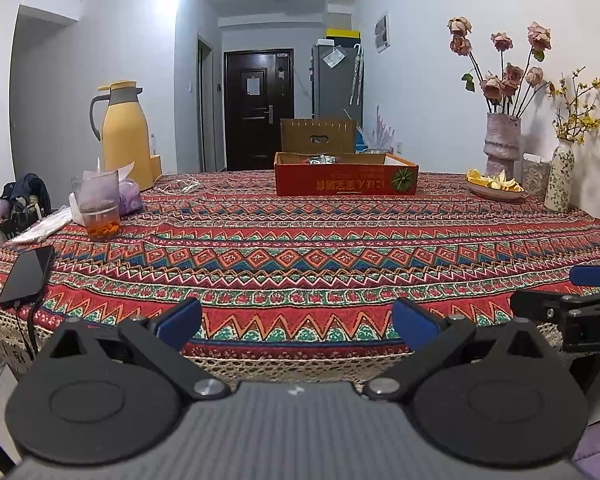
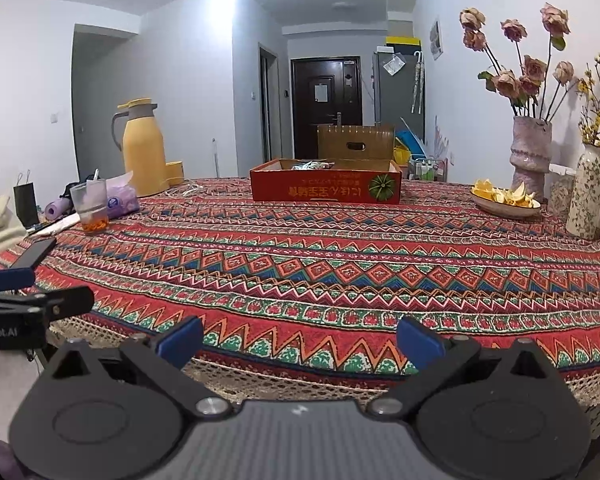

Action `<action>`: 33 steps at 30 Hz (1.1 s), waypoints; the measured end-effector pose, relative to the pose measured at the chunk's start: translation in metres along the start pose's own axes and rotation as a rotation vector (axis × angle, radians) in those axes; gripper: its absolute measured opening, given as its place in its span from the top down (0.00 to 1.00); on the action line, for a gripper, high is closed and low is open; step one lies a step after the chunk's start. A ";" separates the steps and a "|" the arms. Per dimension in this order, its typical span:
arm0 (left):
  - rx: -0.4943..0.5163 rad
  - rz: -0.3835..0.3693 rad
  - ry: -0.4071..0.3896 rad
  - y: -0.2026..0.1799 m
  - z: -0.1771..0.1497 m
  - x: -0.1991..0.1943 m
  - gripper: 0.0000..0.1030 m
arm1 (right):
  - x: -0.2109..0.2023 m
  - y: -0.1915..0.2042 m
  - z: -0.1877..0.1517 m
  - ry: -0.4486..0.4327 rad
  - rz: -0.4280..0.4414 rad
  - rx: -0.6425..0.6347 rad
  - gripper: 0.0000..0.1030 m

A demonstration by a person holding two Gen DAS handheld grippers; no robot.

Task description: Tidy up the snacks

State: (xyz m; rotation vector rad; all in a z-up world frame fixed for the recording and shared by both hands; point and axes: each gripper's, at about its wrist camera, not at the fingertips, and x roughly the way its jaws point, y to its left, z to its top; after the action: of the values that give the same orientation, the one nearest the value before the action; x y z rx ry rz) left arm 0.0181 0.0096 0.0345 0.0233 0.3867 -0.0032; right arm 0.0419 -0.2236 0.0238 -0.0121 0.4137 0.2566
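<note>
The surface (image 1: 300,248) fills both views, covered by a red patterned cloth (image 2: 320,272) with a lace edge hanging off the near side. At the far middle stands a red box (image 1: 346,179), lid flap up behind it; a few wrapped snacks (image 1: 320,159) lie inside, though they are too small and blurred to tell what kind. Left of the box stands a yellow jug (image 1: 125,136). On the far right stand 2 vases (image 1: 502,144) with dried roses and yellow sprigs, the smaller vase nearer the edge. Just beside the vases sits a dish (image 1: 494,188) of yellow peel. On the left side are a purple tissue pack (image 2: 120,200), a glass (image 1: 99,208) with orange bits in liquid touching its front, and a dark phone (image 1: 27,276) with a cable near the left edge.

The left gripper (image 1: 296,320) hangs over the near edge of the surface, jaws wide apart and holding nothing. The right gripper (image 2: 300,338) hangs just beside it at the same edge, jaws likewise wide apart and empty. Both are well apart from the box.
</note>
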 end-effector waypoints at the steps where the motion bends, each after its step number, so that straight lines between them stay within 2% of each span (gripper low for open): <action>1: 0.001 0.001 -0.003 0.000 0.000 -0.001 0.00 | 0.000 -0.001 0.000 -0.001 0.003 0.004 0.00; 33: 0.018 0.011 -0.008 -0.002 -0.001 -0.002 0.00 | -0.002 -0.002 -0.001 0.001 0.009 0.013 0.00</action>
State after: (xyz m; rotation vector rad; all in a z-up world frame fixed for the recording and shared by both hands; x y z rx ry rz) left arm 0.0159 0.0073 0.0347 0.0426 0.3790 0.0039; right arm 0.0408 -0.2264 0.0236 0.0025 0.4165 0.2624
